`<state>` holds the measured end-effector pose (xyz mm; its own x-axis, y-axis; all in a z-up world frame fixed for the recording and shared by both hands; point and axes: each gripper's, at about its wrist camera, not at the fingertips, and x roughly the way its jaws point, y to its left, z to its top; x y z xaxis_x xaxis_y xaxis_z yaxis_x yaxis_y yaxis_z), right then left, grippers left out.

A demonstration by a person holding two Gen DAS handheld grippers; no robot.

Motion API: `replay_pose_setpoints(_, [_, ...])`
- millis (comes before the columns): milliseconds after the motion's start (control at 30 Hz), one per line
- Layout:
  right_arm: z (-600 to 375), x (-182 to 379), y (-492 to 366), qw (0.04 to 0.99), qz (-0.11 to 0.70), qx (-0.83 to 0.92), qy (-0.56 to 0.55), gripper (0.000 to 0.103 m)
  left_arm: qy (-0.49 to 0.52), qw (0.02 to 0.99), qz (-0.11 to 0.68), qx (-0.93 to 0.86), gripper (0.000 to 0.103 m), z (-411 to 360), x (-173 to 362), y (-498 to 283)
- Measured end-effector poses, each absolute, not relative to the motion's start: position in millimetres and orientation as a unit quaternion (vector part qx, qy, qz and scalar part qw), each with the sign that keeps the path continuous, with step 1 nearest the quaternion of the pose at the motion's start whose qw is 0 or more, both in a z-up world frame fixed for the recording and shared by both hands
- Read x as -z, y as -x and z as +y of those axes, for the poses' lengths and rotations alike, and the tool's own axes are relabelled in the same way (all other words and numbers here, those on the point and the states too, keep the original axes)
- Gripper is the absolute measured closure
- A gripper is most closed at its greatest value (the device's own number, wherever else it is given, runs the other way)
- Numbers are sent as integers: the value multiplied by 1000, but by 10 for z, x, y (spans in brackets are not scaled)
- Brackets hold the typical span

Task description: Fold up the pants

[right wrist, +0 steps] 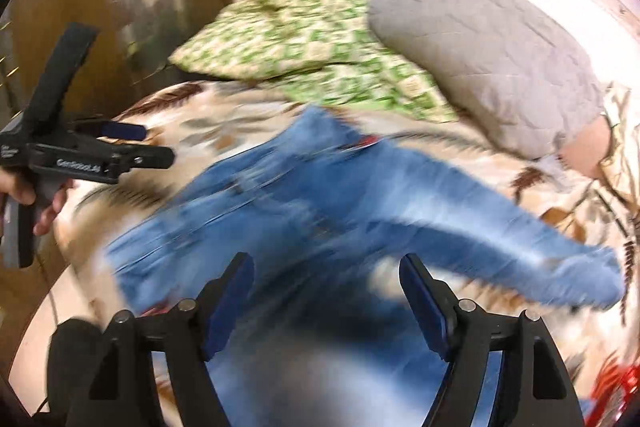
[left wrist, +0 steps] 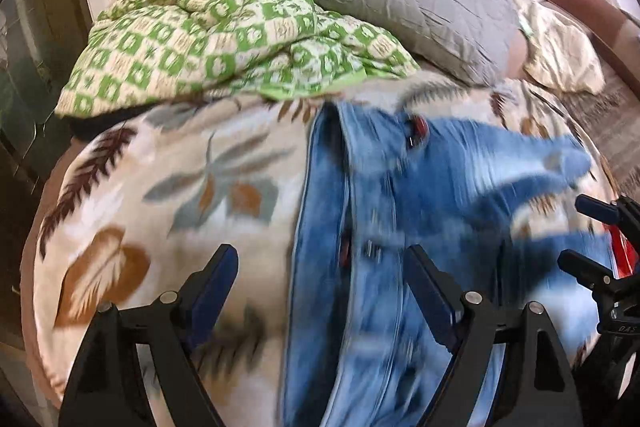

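Both wrist cameras look steeply down along their own tongs, close above the bed (left wrist: pixel 120 155). Left view faces the jeans (left wrist: pixel 400 187) from their left; right view from their right. Shared: jeans, grey pillow (right wrist: pixel 488 55), green quilt (right wrist: pixel 304 27).

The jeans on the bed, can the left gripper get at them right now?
Probably yes: the left gripper is open above the jeans, which lie uncovered on the leaf-print blanket.
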<state>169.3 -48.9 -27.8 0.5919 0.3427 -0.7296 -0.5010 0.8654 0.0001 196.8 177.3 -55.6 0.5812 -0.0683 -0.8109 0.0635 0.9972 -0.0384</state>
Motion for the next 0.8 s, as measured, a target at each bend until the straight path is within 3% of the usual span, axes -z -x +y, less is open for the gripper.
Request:
replay_pose_setpoints(300, [-411,433,-3055,876,437,-190,70,25,12,886,464,-6,18,1437,878,-3195])
replay_pose_setpoints(533, [-106,750,-3697,847,490,-208,-14,27,30,873,487,-9,18,1440,1249,-3604])
replay_pose_setpoints(600, [-29,878,-3780,834,507,-214,-26,35,36,869,494,-9,20,1486,1333,-3653])
replay_pose_setpoints(700, [44,1059,-3856,825,523,-211,-32,47,43,861,506,6,34,1509,1423,-3686])
replay_pose_setpoints(733, [53,1092,-3861,825,524,-211,-33,55,42,860,509,10,39,1500,1441,-3692])
replay_pose_setpoints(800, [92,1118,-3852,826,521,-215,-29,64,37,860,509,10,43,1479,1461,-3689])
